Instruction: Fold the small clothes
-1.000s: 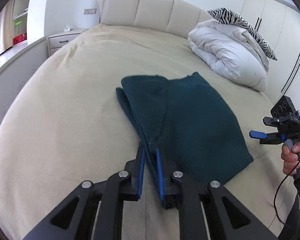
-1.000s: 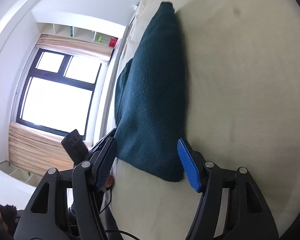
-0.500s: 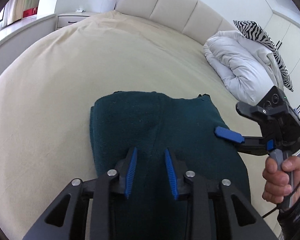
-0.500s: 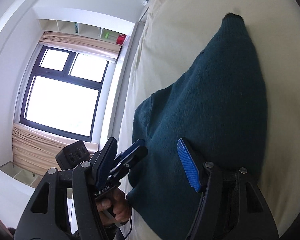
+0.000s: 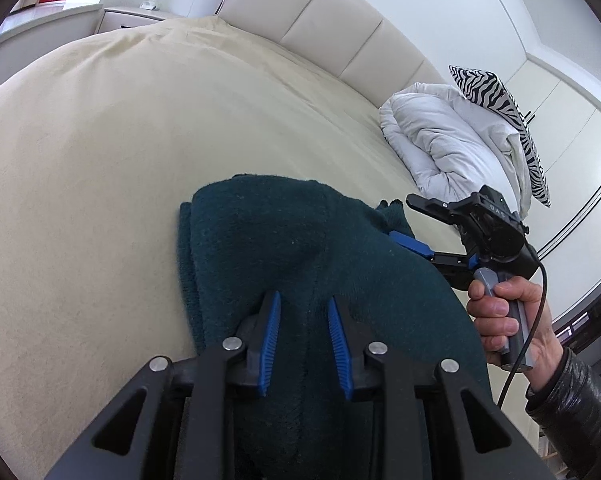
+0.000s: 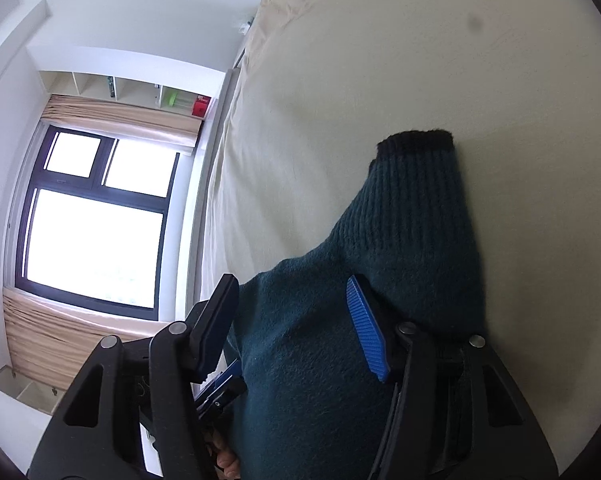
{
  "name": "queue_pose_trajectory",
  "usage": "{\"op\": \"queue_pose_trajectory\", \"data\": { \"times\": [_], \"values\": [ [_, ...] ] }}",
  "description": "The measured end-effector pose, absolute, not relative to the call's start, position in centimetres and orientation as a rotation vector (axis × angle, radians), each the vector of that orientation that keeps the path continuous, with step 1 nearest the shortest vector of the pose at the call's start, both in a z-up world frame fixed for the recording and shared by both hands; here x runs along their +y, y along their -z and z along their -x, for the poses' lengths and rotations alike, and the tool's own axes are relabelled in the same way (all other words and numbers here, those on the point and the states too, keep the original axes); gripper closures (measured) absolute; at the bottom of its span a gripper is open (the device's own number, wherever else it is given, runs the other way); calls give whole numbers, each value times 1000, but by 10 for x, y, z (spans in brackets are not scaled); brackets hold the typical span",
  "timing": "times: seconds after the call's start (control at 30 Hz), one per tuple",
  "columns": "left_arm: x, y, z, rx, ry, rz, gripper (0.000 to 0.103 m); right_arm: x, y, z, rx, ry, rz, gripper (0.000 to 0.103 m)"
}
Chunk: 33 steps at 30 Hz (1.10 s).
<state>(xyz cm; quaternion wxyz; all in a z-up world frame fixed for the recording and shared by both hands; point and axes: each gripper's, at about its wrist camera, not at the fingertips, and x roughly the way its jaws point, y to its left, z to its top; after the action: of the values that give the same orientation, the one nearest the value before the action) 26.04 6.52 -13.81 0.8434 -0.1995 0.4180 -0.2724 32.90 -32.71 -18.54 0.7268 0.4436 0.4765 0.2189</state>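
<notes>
A dark teal knitted sweater [image 5: 284, 248] lies folded on the beige bed [image 5: 100, 152]. My left gripper [image 5: 300, 312] sits over its near part, jaws slightly apart with cloth between them. My right gripper [image 5: 416, 224] is at the sweater's right edge, jaws wide apart around the cloth, one blue finger [image 5: 410, 244] on the fabric. In the right wrist view the sweater [image 6: 340, 340] fills the space between the open fingers [image 6: 364, 328], with a ribbed cuff [image 6: 416, 140] at the far end.
A white duvet [image 5: 440, 136] and a zebra-print pillow [image 5: 500, 108] lie at the bed's right by the padded headboard [image 5: 320, 20]. A nightstand [image 5: 136, 16] stands at the far left. A window [image 6: 92, 224] and shelves [image 6: 140, 92] are beside the bed.
My left gripper has opened from shut on the sweater's edge and moved forward over the cloth. My right gripper has moved in from the side onto the sweater's right edge, still open.
</notes>
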Motion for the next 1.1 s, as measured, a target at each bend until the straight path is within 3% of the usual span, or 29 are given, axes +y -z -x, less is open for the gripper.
{"op": "queue_pose_trajectory", "data": {
  "times": [0.07, 0.33, 0.4, 0.43, 0.57, 0.8, 0.83, 0.87, 0.93, 1.03, 1.1],
  "values": [
    [69, 140, -263, 889, 568, 446, 82, -344, 191, -324, 1012, -448, -1037, 53],
    [72, 141, -265, 889, 580, 476, 82, -351, 137, -259, 906, -519, -961, 51],
    [71, 140, -265, 890, 579, 477, 82, -322, 124, -237, 900, -674, -941, 48],
    [71, 140, -265, 891, 579, 479, 82, -304, 123, -229, 911, -730, -933, 39],
    [76, 139, -263, 904, 590, 519, 82, -267, 161, -195, 1066, -764, -845, 35],
    [98, 125, -240, 913, 547, 563, 83, -275, 181, -135, 1077, -733, -897, 35],
    [104, 118, -233, 908, 534, 570, 72, -281, 182, -131, 1074, -719, -890, 35],
    [111, 110, -225, 891, 519, 578, 49, -288, 178, -127, 1064, -699, -888, 35],
    [125, 99, -214, 851, 467, 575, 25, -309, 170, -124, 1011, -656, -894, 33],
    [135, 99, -216, 898, 456, 597, 22, -338, 159, -130, 936, -554, -883, 19],
    [134, 107, -222, 952, 462, 616, 22, -355, 159, -139, 930, -542, -911, 19]
  ]
}}
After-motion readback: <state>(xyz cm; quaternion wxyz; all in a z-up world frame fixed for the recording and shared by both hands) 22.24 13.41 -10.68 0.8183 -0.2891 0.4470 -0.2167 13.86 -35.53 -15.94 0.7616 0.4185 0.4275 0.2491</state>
